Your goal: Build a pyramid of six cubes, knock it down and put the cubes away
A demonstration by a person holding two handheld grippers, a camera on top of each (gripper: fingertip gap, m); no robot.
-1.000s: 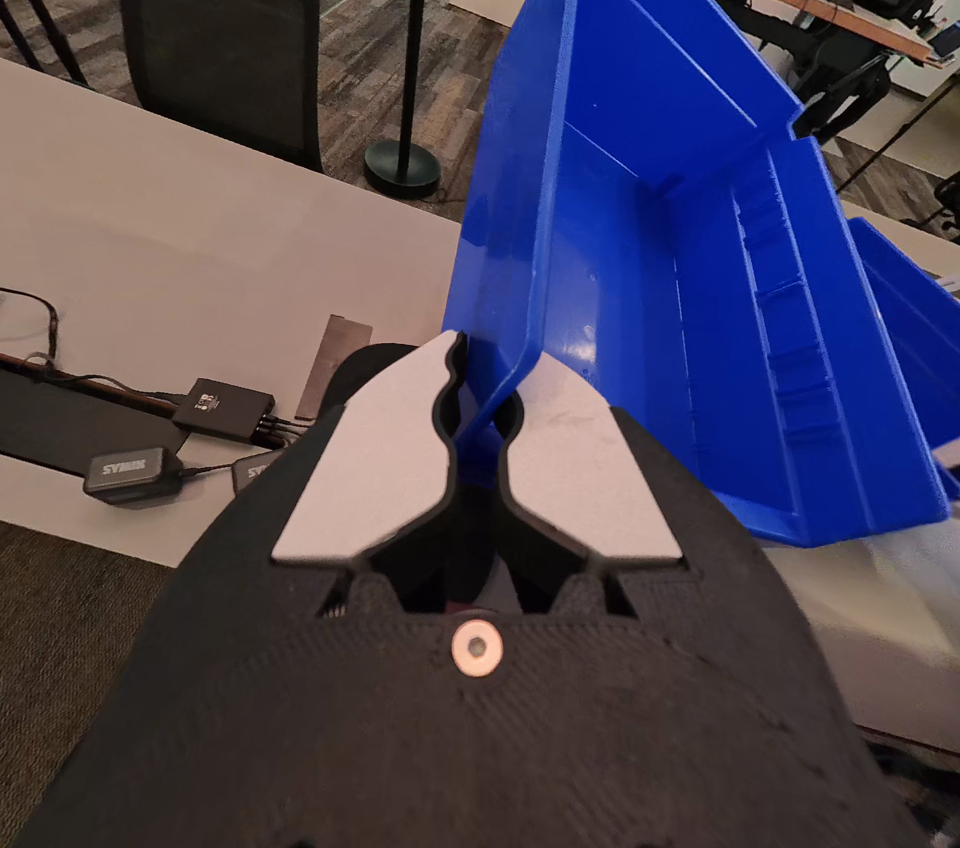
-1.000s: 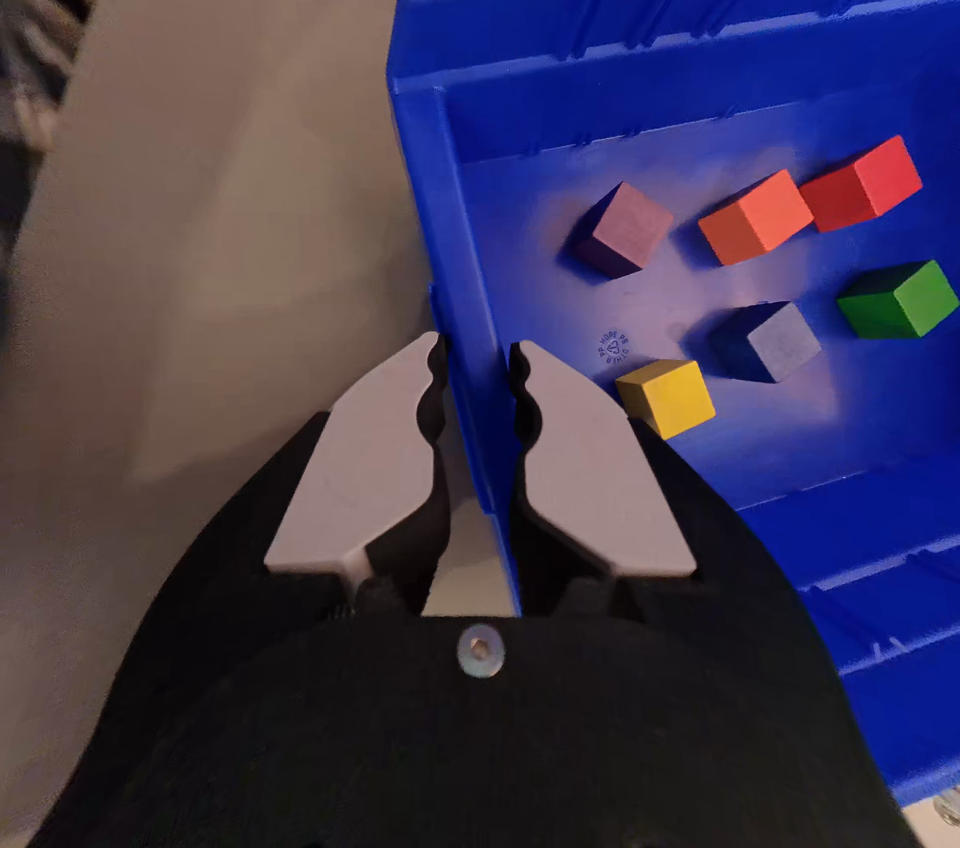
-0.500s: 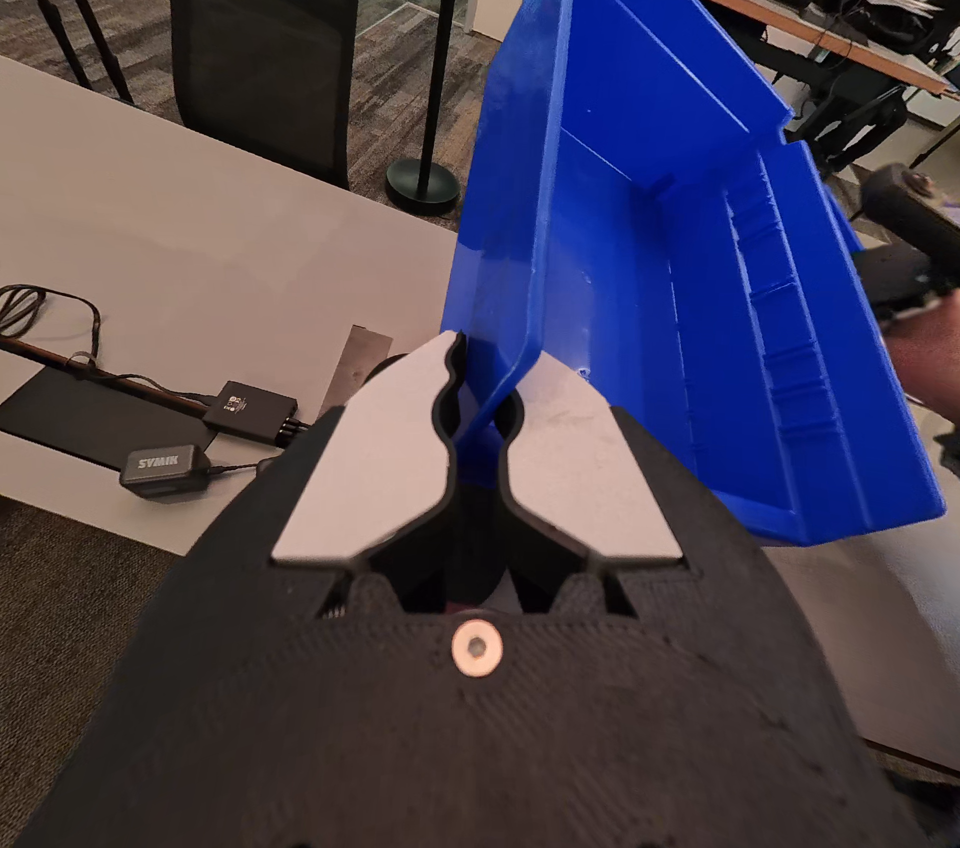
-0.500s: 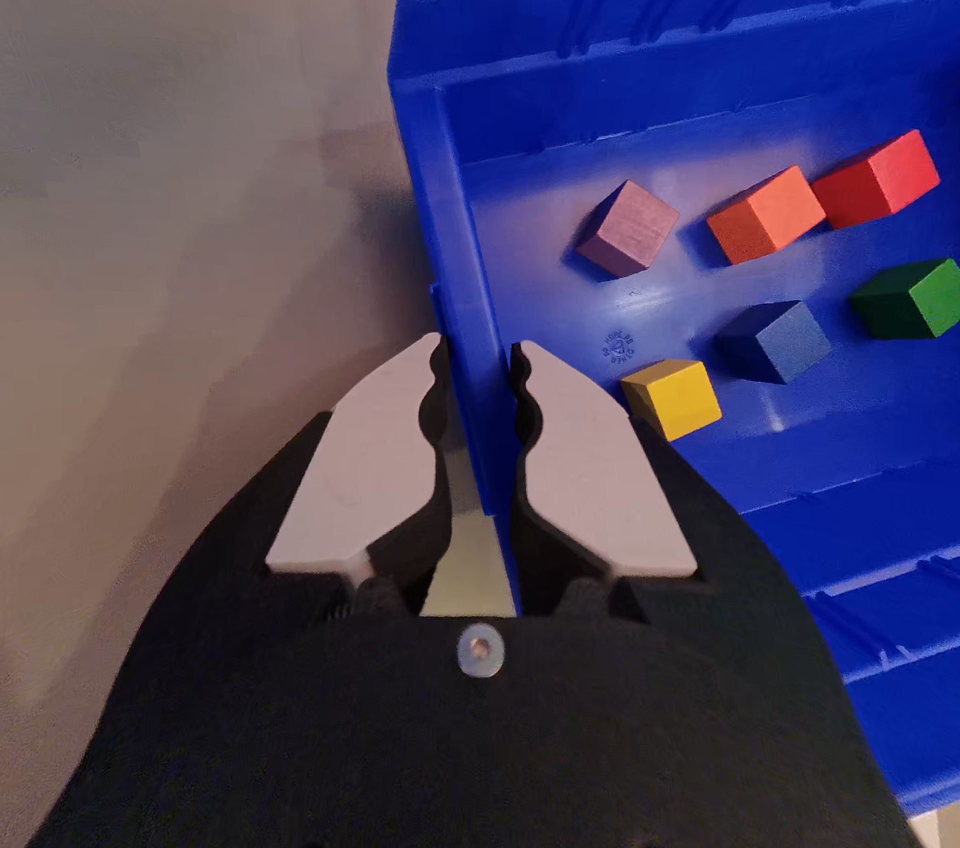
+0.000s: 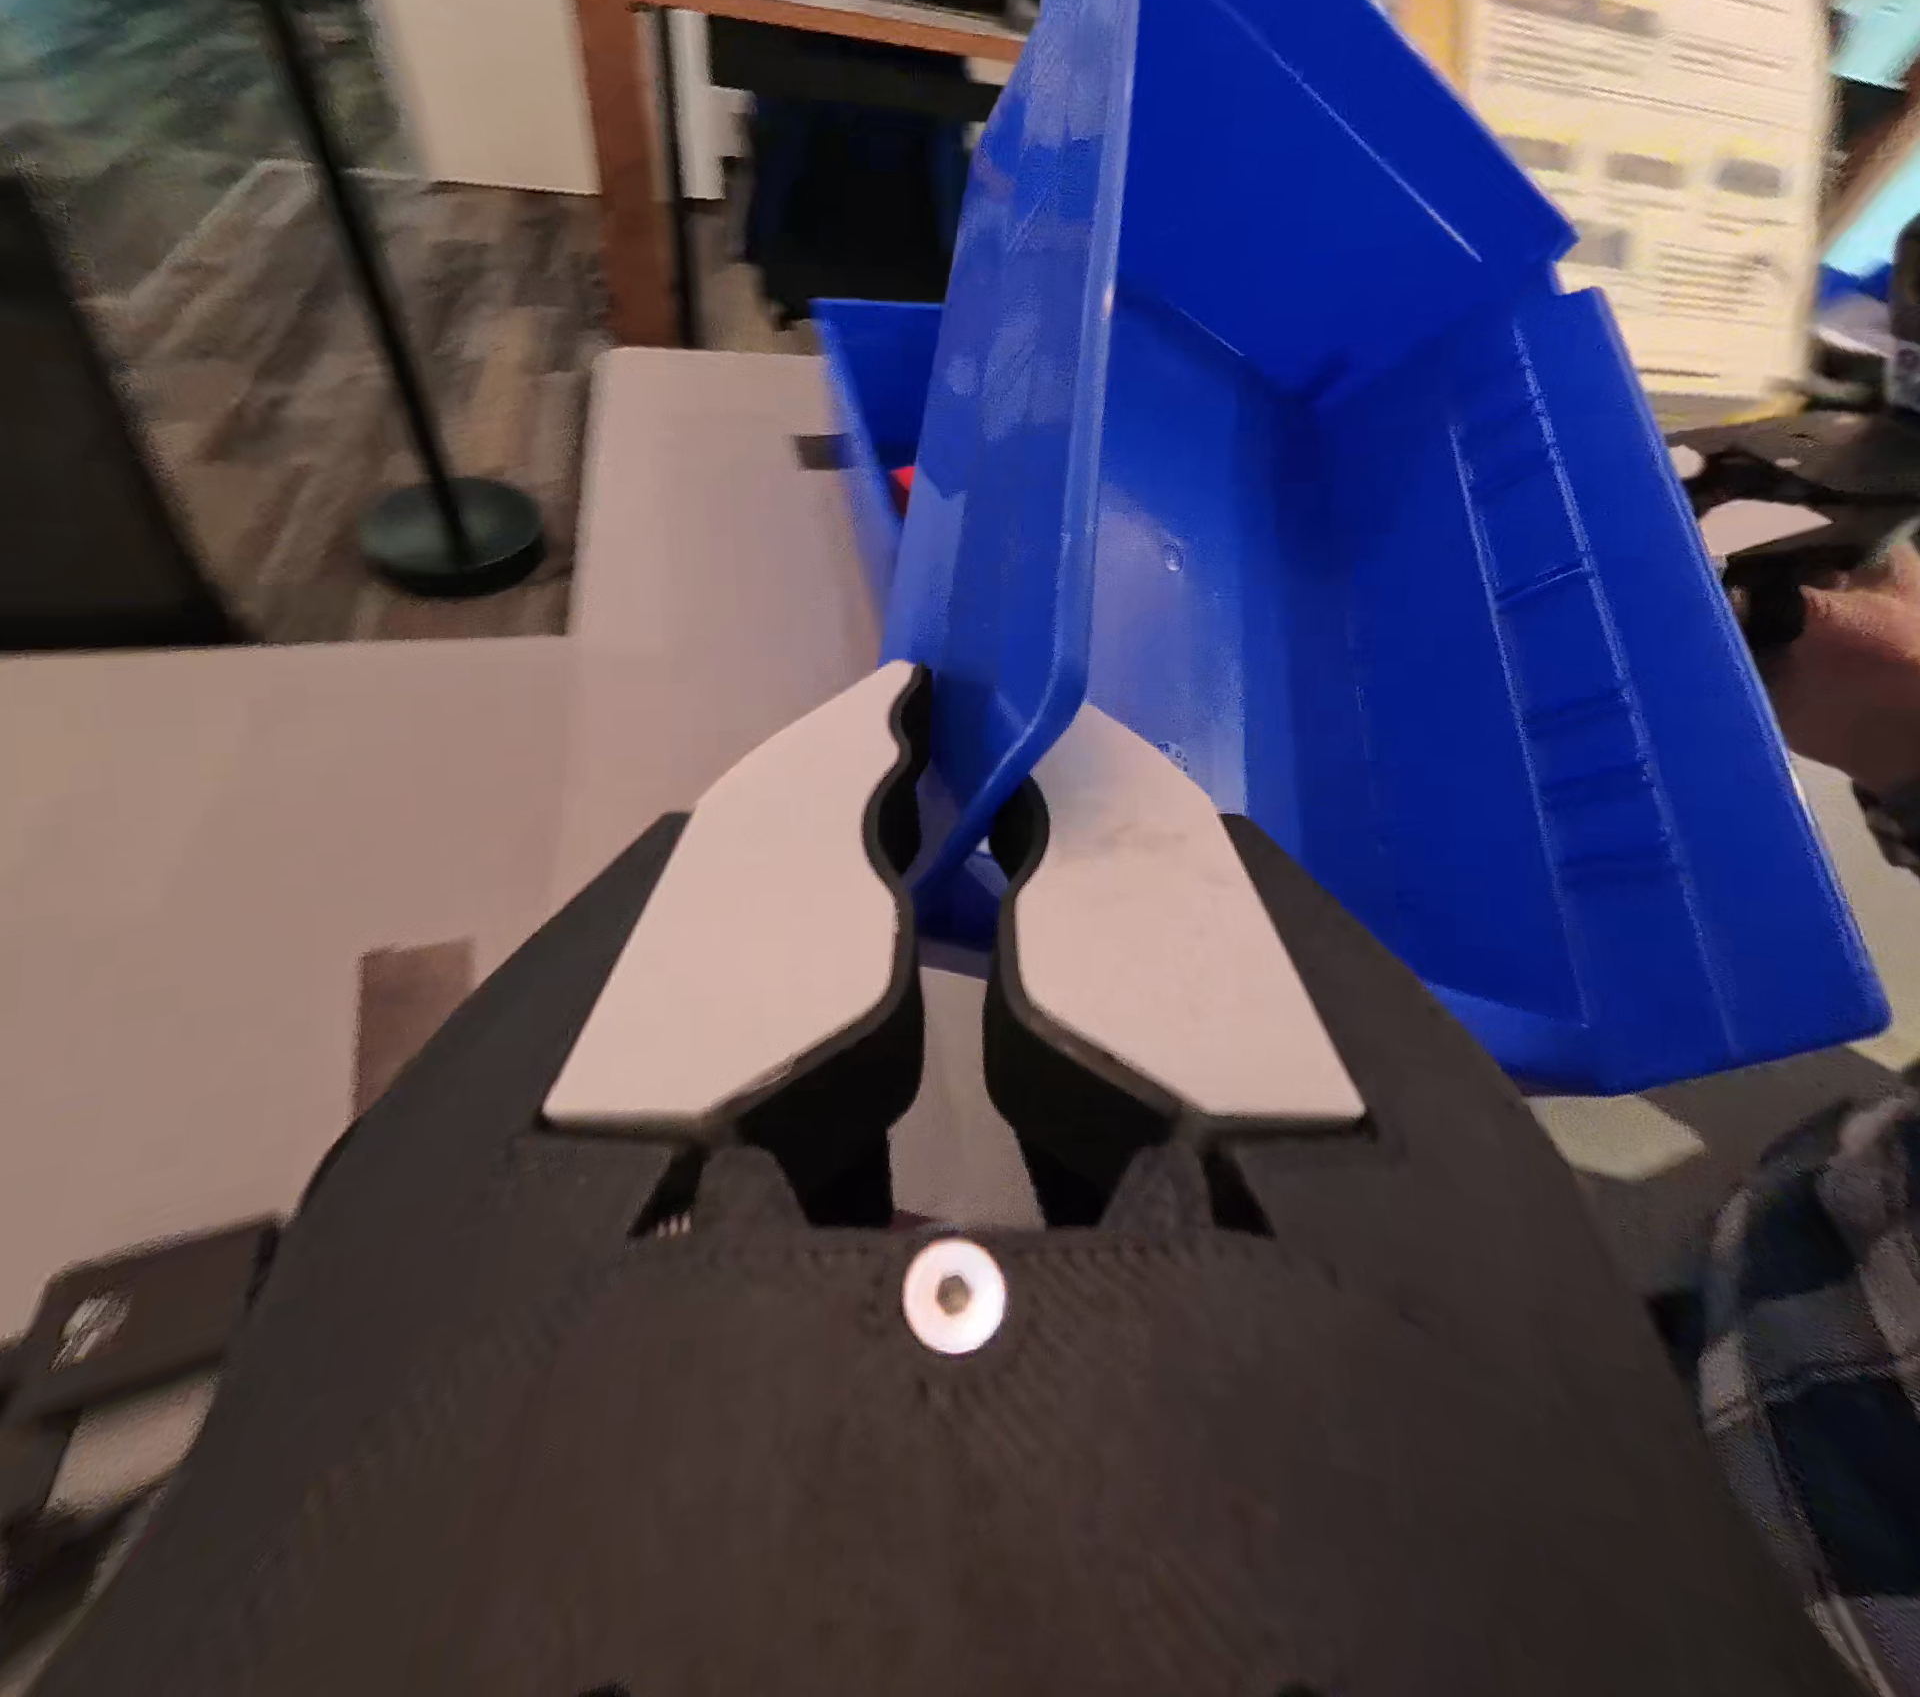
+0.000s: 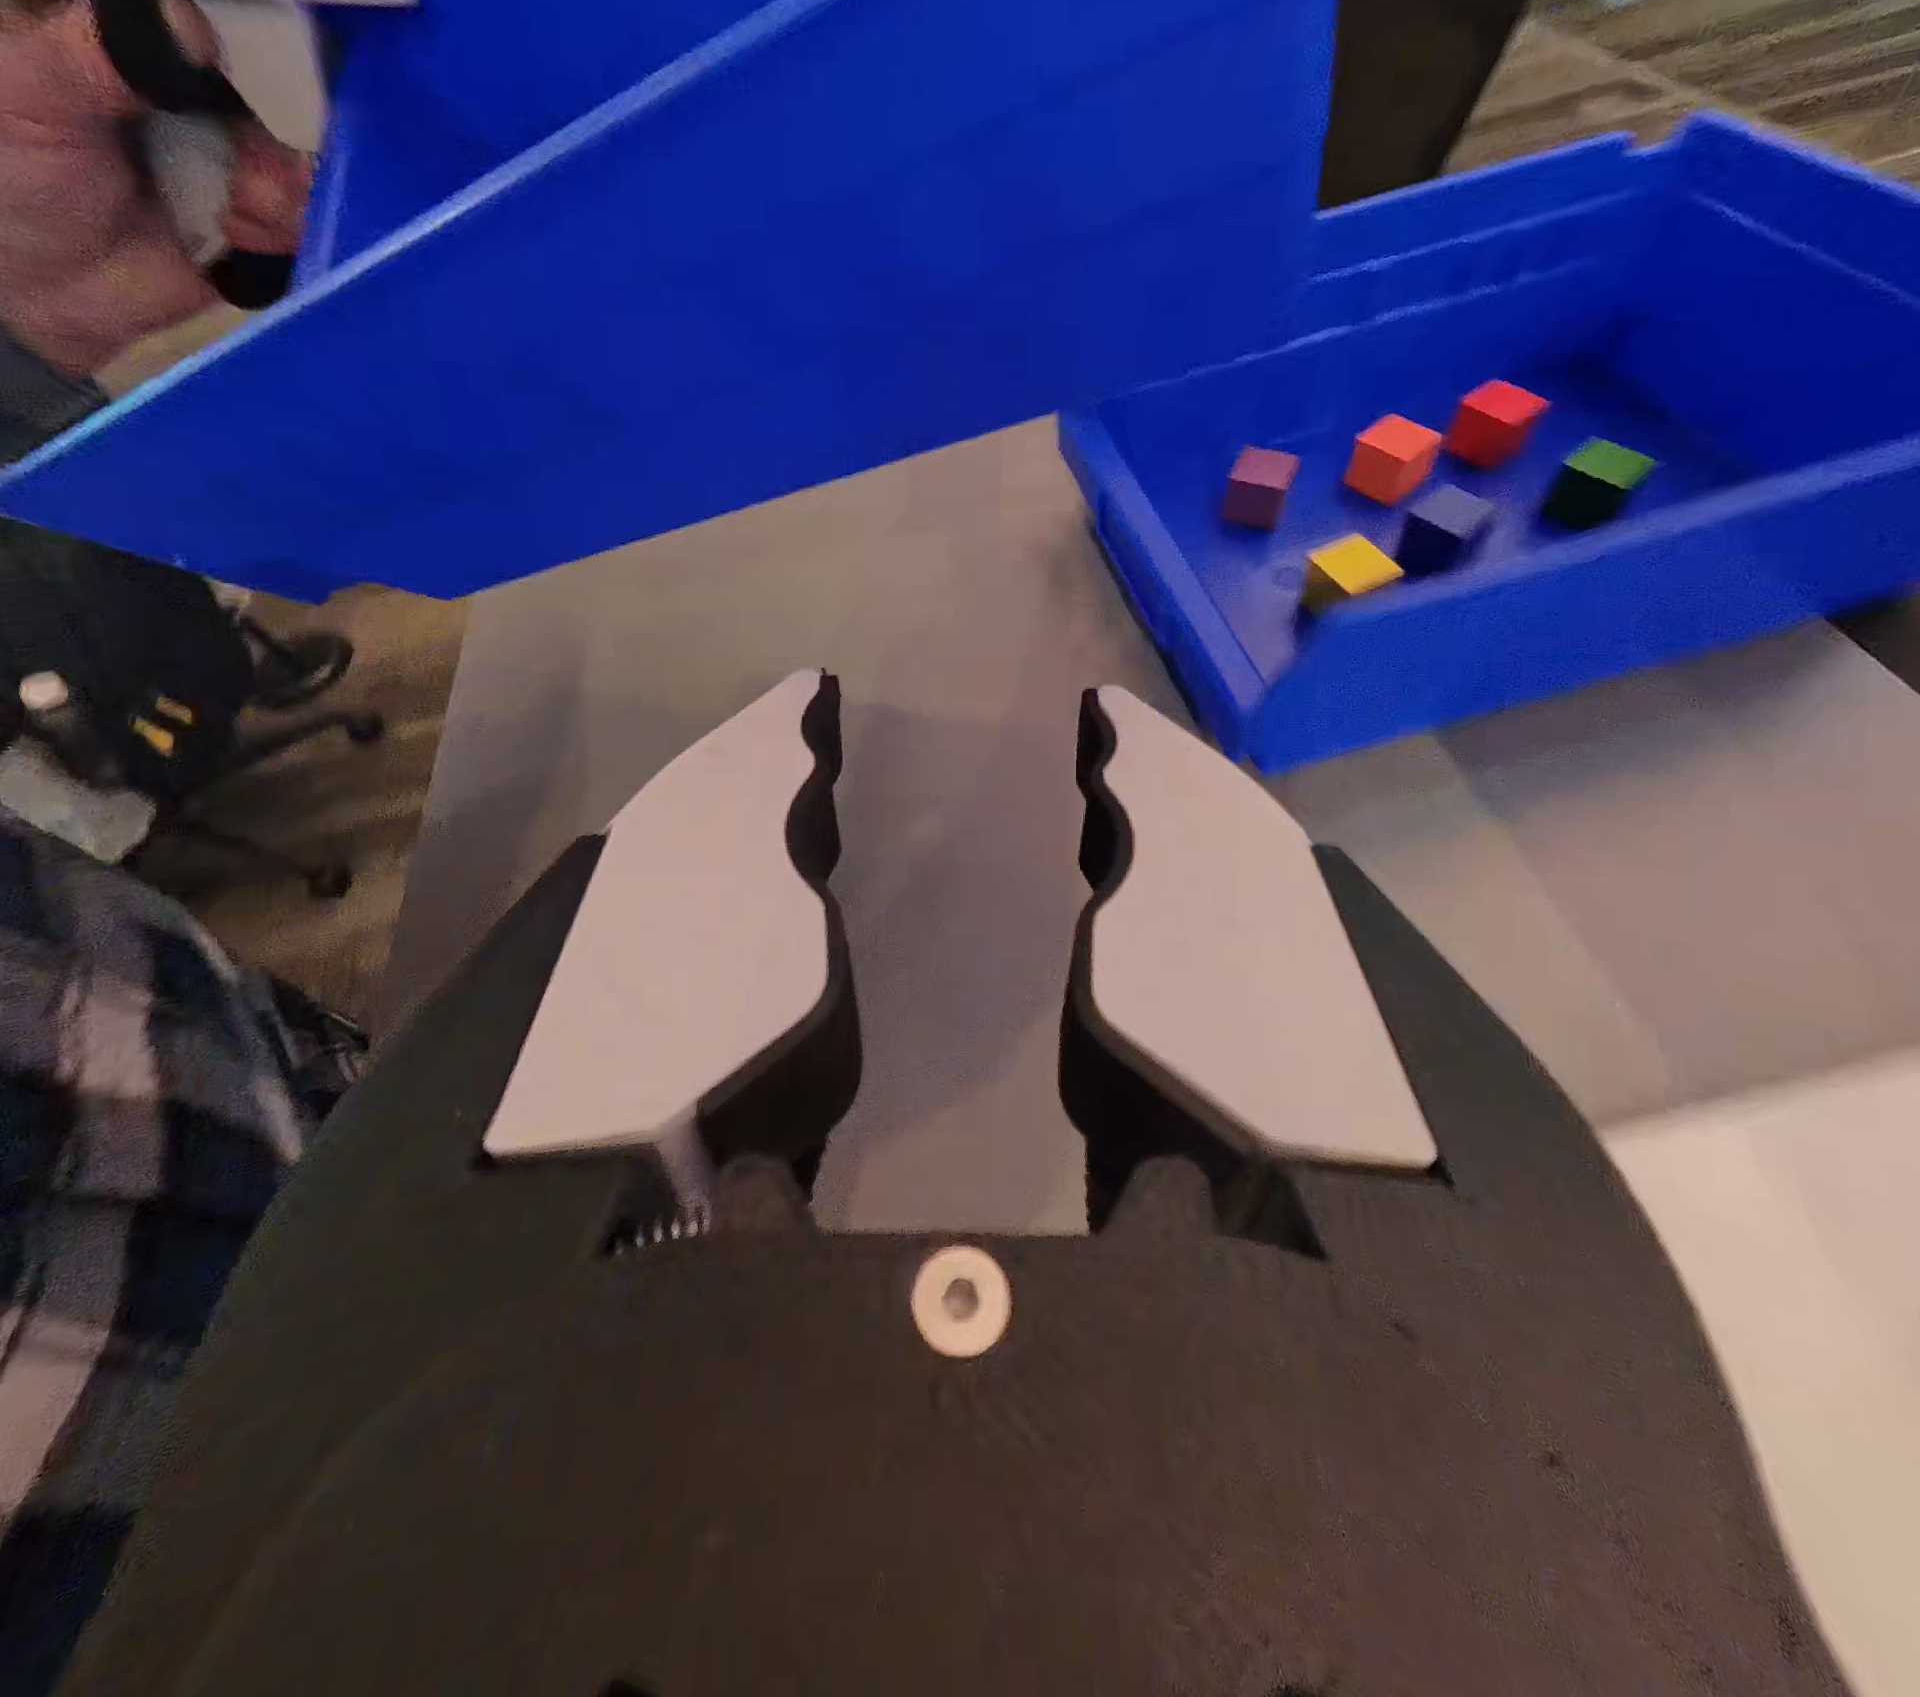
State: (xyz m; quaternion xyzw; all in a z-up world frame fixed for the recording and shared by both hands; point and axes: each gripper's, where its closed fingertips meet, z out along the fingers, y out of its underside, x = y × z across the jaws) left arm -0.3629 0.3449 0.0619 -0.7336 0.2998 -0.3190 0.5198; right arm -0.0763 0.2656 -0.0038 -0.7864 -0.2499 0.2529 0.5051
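Since the earlier frames, the right gripper has released the wall of the cube bin and drawn back; its fingers are now spread with only bare table between them. The left gripper remains pinched on the corner rim of the empty blue bin, which it holds lifted and tilted clear of the table. Lifting this bin appears intended to separate it from the cube bin below and open access.

All six cubes lie loose on the cube bin floor: purple, orange, red, green, dark blue and yellow. Judged from this layout, pyramid building has not started, and the spread right fingers suit a first cube pick.
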